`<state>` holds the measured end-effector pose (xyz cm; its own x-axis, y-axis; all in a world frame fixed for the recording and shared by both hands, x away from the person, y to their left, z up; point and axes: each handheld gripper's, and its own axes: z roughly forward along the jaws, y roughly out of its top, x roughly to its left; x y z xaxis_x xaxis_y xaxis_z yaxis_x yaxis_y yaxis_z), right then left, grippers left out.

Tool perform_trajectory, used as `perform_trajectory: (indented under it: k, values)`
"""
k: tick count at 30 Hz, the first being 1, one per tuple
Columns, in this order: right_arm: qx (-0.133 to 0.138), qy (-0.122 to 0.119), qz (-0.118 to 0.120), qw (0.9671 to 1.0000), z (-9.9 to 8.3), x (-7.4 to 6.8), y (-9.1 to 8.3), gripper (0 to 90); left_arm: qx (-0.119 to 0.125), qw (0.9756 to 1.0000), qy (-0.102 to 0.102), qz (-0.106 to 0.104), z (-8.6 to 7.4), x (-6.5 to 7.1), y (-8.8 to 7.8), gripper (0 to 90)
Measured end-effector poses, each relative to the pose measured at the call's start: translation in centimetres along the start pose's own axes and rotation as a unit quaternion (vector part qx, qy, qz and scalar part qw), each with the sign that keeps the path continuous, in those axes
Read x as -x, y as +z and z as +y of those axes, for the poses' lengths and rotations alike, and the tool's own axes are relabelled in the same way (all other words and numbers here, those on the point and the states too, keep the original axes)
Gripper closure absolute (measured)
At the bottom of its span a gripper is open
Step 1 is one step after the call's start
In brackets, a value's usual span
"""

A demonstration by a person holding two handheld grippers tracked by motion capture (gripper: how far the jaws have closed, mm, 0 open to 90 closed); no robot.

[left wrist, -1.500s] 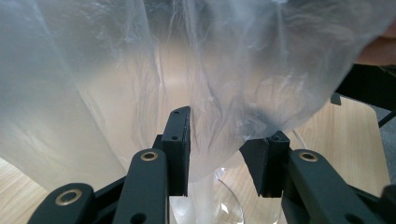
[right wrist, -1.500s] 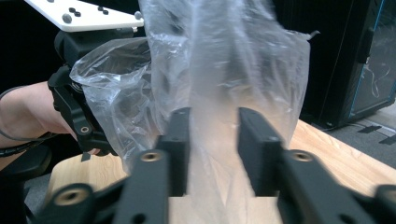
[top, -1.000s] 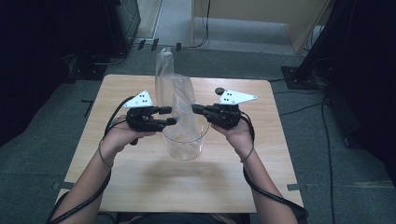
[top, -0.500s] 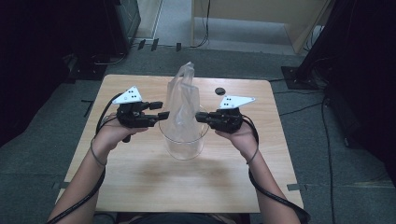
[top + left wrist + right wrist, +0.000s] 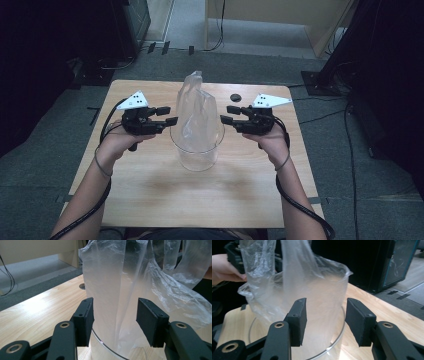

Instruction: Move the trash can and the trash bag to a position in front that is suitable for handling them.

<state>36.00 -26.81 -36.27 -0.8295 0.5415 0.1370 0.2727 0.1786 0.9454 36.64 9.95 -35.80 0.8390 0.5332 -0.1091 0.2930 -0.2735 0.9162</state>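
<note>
A clear round container [image 5: 197, 156] stands mid-table with a thin clear plastic bag [image 5: 196, 107] rising out of it. My left gripper [image 5: 171, 115] is at the bag's left, level, jaws open. In the left gripper view the bag [image 5: 125, 290] and the container rim [image 5: 106, 346] stand just beyond the left gripper [image 5: 115, 320]; neither pad presses on the film. My right gripper [image 5: 225, 114] is at the bag's right, and its jaws have just been opening. In the right gripper view the container [image 5: 337, 322] and the bag [image 5: 297, 272] lie ahead of the right gripper [image 5: 326, 320], with nothing gripped.
The wooden table [image 5: 150, 195] has a small dark round hole [image 5: 235, 97] at the back right. Dark equipment stands on the floor to both sides, and a pale wooden cabinet [image 5: 280, 20] is behind. Cables trail from both grippers toward the table's front edge.
The right gripper has let go of the bag's right side, opened and drawn back to the right. The bag's lower part has spread wider over the container's mouth.
</note>
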Motion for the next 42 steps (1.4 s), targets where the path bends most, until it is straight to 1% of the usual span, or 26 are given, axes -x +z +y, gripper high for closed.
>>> perform_trajectory:
  k: [2,4,7,8,10,12,15,17,19,21,24,26,28,30,32,34,35,36,38,40,42]
  values:
    - [0.002,0.003,-0.007,1.0000,0.0,0.3,-0.1,52.2,-0.001,1.0000,0.001,0.001,0.1,0.1,-0.1,47.1]
    - [-0.001,0.007,-0.016,0.9999,-0.1,0.6,0.0,53.1,-0.002,1.0000,0.005,0.000,0.1,0.3,-0.1,47.2]
    - [-0.006,0.010,-0.021,0.9997,-0.3,1.1,0.5,53.7,-0.001,1.0000,0.009,-0.001,0.3,0.5,-0.1,47.4]
    - [-0.008,0.008,-0.024,0.9996,-0.4,1.3,0.9,53.7,0.000,1.0000,0.009,-0.001,0.3,0.6,-0.1,47.8]
    - [-0.008,0.006,-0.026,0.9996,-0.4,1.4,1.0,54.0,-0.001,1.0000,0.010,-0.002,0.3,0.7,-0.2,48.2]
    - [-0.004,-0.001,-0.028,0.9996,-0.4,1.5,1.4,58.7,-0.003,1.0000,0.009,-0.004,0.4,0.7,-0.3,50.8]
    - [-0.005,-0.007,-0.034,0.9994,-0.3,1.5,1.7,59.5,0.001,1.0000,0.008,-0.004,0.5,0.9,-0.4,52.7]
    - [-0.005,0.005,-0.039,0.9992,-0.2,1.6,1.9,57.3,0.001,1.0000,0.009,-0.004,0.5,1.0,-0.5,53.0]
    - [-0.002,0.013,-0.033,0.9994,-0.2,1.8,2.2,56.3,0.003,0.9999,0.009,-0.004,0.5,1.2,-0.5,53.2]
    - [-0.006,0.010,-0.024,0.9996,0.0,1.9,2.5,55.8,0.003,0.9999,0.011,-0.004,0.4,1.4,-0.4,53.2]
    - [-0.007,0.014,-0.012,0.9998,0.1,2.0,3.0,53.1,0.002,0.9999,0.013,-0.005,0.2,1.8,-0.2,54.1]
    - [-0.008,0.010,-0.005,0.9999,0.1,1.9,3.4,51.0,-0.002,0.9998,0.015,-0.010,0.0,2.1,0.1,54.4]
    - [-0.011,-0.004,0.009,0.9999,0.2,1.7,3.8,48.8,-0.006,0.9998,0.016,-0.012,-0.2,2.3,0.5,54.1]
    - [-0.010,-0.010,0.024,0.9996,0.3,1.4,4.1,45.8,-0.010,0.9997,0.018,-0.012,-0.4,2.3,0.8,53.2]
    - [-0.010,-0.019,0.047,0.9987,0.4,1.0,4.4,44.5,-0.009,0.9997,0.020,-0.012,-0.5,2.3,1.2,52.0]
    - [-0.010,-0.025,0.061,0.9978,0.5,0.6,4.5,43.5,-0.004,0.9996,0.024,-0.014,-0.6,2.3,1.5,50.5]
    - [-0.009,-0.031,0.076,0.9965,0.5,0.2,4.7,43.1,-0.002,0.9996,0.025,-0.016,-0.7,2.3,1.6,48.2]
    - [-0.009,-0.031,0.076,0.9965,0.5,0.2,4.7,43.1,0.000,0.9995,0.026,-0.019,-0.7,2.3,1.8,48.2]
    - [-0.005,-0.037,0.095,0.9948,0.7,-0.2,4.9,42.5,0.002,0.9993,0.027,-0.024,-0.8,2.3,2.0,45.5]
    - [-0.004,-0.041,0.110,0.9930,0.8,-0.7,5.0,42.1,0.006,0.9991,0.029,-0.030,-0.8,2.4,2.1,44.5]
    - [-0.006,-0.051,0.123,0.9911,1.0,-1.3,5.2,42.0,0.005,0.9990,0.032,-0.032,-0.8,2.5,2.3,44.1]
